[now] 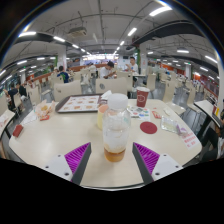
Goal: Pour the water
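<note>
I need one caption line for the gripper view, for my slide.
Open gripper with a capped bottle standing between its fingers on a round white table.

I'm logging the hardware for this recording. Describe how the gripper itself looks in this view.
The gripper shows as two dark fingers rising from the bottom of the gripper view. Each finger carries a magenta pad on its inner face, patterned with fine diagonal stripes or ridges; the other pad matches it. No cables, labels, hand or sleeve are visible.
</note>
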`<action>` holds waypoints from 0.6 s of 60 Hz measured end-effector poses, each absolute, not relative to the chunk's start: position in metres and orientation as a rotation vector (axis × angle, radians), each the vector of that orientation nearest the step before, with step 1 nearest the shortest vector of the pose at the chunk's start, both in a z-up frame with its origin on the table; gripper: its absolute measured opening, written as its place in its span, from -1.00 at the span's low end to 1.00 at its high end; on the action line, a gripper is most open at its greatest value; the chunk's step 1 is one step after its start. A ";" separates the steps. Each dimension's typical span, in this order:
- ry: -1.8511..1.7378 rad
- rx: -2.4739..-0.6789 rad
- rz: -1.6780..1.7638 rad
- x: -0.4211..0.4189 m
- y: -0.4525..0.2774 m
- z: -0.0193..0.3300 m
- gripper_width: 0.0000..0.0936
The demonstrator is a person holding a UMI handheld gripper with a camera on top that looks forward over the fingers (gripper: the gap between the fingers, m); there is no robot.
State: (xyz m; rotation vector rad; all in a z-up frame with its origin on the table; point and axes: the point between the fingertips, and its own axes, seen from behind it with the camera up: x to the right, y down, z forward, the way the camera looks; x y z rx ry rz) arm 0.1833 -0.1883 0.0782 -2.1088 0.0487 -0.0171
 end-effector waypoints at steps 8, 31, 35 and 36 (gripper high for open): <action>0.057 -2.063 0.003 0.195 -0.142 0.069 0.76; -0.033 -2.021 -0.043 0.192 -0.112 0.060 -0.14; -0.062 -2.038 -0.060 0.187 -0.112 0.061 -0.13; -0.060 -2.040 -0.058 0.185 -0.111 0.061 -0.13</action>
